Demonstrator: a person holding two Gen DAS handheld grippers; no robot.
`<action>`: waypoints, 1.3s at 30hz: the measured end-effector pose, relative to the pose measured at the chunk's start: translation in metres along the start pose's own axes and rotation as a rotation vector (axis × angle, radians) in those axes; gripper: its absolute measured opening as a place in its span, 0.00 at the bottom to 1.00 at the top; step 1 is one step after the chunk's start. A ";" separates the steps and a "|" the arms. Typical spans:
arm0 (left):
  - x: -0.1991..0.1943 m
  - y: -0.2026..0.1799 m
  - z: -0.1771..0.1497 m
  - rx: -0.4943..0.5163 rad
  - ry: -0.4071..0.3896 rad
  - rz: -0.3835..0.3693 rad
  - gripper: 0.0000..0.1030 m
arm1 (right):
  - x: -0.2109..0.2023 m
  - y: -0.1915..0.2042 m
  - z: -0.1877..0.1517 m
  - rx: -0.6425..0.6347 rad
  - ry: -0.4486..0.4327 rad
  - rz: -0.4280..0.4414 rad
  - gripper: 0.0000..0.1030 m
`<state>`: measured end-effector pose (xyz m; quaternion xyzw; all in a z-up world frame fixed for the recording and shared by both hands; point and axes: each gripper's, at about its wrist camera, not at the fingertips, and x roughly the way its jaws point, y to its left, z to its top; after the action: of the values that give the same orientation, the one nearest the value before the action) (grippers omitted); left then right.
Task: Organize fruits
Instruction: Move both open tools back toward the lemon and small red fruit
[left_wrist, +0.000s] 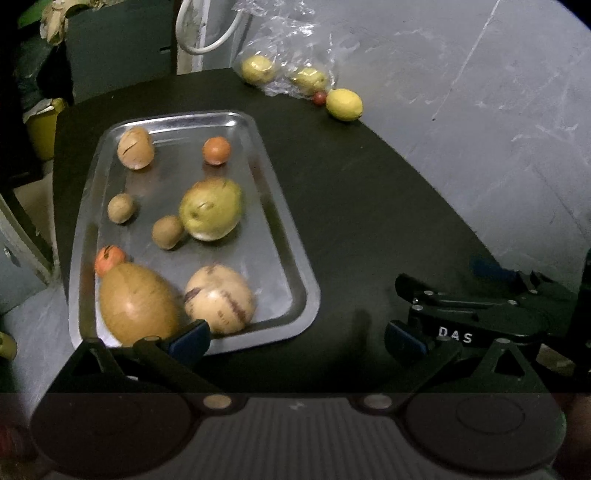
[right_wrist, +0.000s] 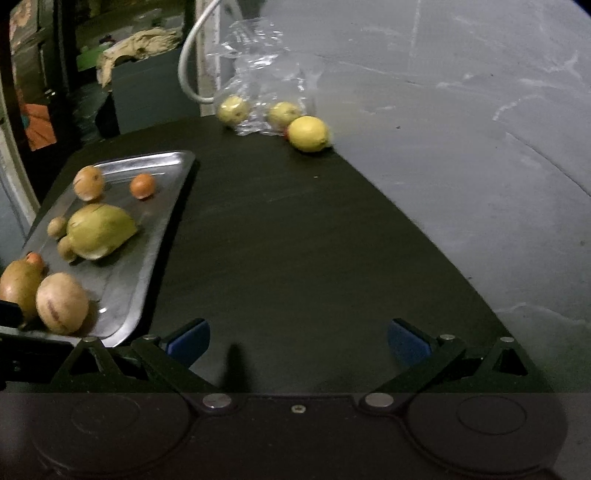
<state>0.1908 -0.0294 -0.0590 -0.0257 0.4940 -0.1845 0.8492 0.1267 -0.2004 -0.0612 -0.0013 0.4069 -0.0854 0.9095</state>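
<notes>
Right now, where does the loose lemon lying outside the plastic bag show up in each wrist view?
Left wrist view: the loose lemon lies upper centre-right, at the table's far edge.
Right wrist view: the loose lemon lies upper centre, just right of the middle.
Shared landmark: the clear plastic bag directly left of it, holding two more yellow fruits.

shiny metal tray (left_wrist: 284, 236), matt dark table (left_wrist: 369, 206), crinkled clear plastic bag (left_wrist: 291, 40)
</notes>
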 end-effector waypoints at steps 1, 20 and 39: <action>0.000 -0.002 0.002 0.002 -0.004 -0.001 0.99 | 0.002 -0.003 0.001 0.006 -0.001 -0.002 0.99; 0.012 -0.014 0.070 -0.077 -0.085 0.118 0.99 | 0.029 -0.022 0.049 -0.053 -0.085 0.076 0.99; 0.078 0.025 0.184 -0.309 -0.055 0.117 0.99 | 0.111 -0.008 0.121 0.062 -0.103 0.189 0.99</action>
<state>0.3884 -0.0577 -0.0357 -0.1319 0.4938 -0.0558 0.8577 0.2883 -0.2341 -0.0618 0.0610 0.3552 -0.0117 0.9327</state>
